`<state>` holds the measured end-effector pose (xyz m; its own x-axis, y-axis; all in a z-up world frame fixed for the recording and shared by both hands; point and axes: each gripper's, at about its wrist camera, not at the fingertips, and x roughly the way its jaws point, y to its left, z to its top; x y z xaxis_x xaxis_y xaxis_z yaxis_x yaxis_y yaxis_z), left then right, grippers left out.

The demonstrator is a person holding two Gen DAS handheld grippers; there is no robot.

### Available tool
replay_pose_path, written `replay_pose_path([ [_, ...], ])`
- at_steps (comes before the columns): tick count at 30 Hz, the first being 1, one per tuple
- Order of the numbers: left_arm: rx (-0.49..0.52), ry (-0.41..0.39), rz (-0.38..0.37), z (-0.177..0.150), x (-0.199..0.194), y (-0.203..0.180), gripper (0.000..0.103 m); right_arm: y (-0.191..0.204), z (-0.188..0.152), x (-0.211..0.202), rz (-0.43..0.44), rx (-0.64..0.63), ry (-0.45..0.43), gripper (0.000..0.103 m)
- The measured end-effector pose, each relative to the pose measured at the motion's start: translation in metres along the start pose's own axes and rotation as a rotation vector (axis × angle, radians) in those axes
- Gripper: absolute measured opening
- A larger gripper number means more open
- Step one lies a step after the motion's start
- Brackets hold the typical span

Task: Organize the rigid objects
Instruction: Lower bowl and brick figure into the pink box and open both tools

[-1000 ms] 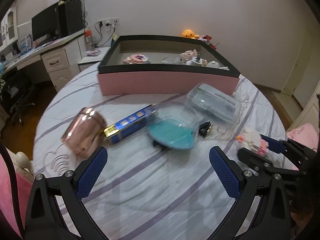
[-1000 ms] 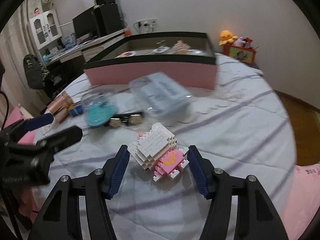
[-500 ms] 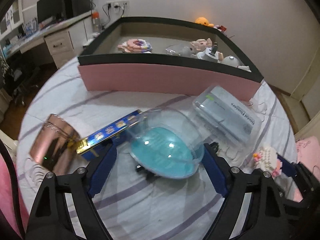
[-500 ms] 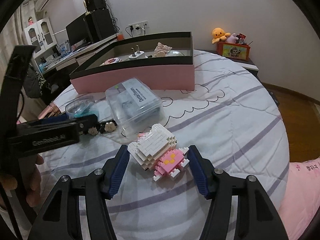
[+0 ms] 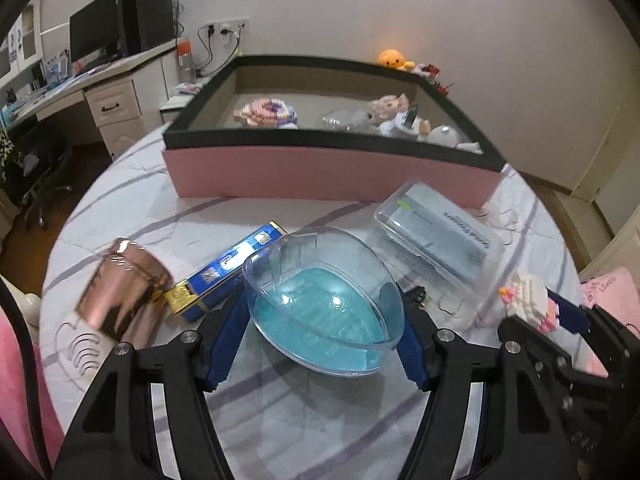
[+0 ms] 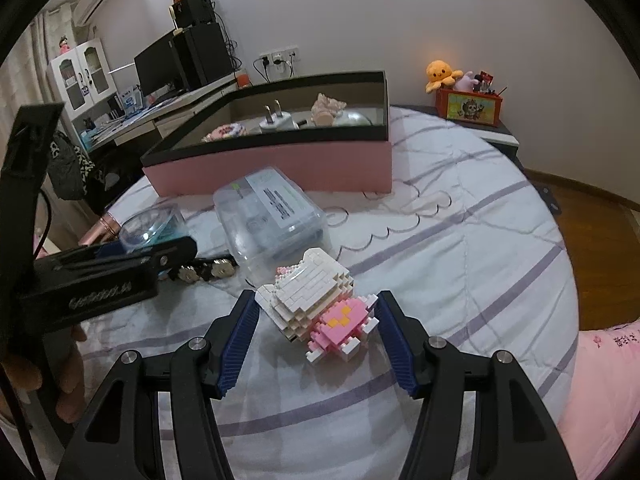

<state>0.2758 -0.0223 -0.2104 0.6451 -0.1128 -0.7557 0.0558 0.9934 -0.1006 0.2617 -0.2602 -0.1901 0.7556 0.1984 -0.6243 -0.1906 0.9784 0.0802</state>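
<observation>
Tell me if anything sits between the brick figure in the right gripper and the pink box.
Yes. The clear lidded case lies on the bed between the brick figure and the pink box. Lifting the figure over it should clear the way.

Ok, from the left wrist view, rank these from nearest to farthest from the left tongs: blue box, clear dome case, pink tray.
1. Clear dome case, between the tongs.
2. Blue box, just beyond on the left.
3. Pink tray, farthest, across the bed's back.
</observation>
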Motion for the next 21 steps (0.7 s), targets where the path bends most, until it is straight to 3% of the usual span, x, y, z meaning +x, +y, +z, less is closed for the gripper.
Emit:
replay_pose_path([
  [6,0.013,-0.050,-0.063,0.001,-0.032,0.006,0.068,0.016,0.015,-0.019,0.011,-0.039,-0.054,0.062],
  [12,0.047,-0.099,-0.108,0.029,-0.047,0.012,0.068,0.034,0.046,-0.027,0.049,-0.093,-0.102,0.062],
  [17,0.079,-0.135,-0.061,0.075,-0.033,0.020,0.068,0.050,0.087,-0.016,0.060,-0.156,-0.129,0.062],
  [21,0.070,-0.112,-0.033,0.109,-0.006,0.034,0.068,0.058,0.122,0.011,0.071,-0.180,-0.121,0.062],
])
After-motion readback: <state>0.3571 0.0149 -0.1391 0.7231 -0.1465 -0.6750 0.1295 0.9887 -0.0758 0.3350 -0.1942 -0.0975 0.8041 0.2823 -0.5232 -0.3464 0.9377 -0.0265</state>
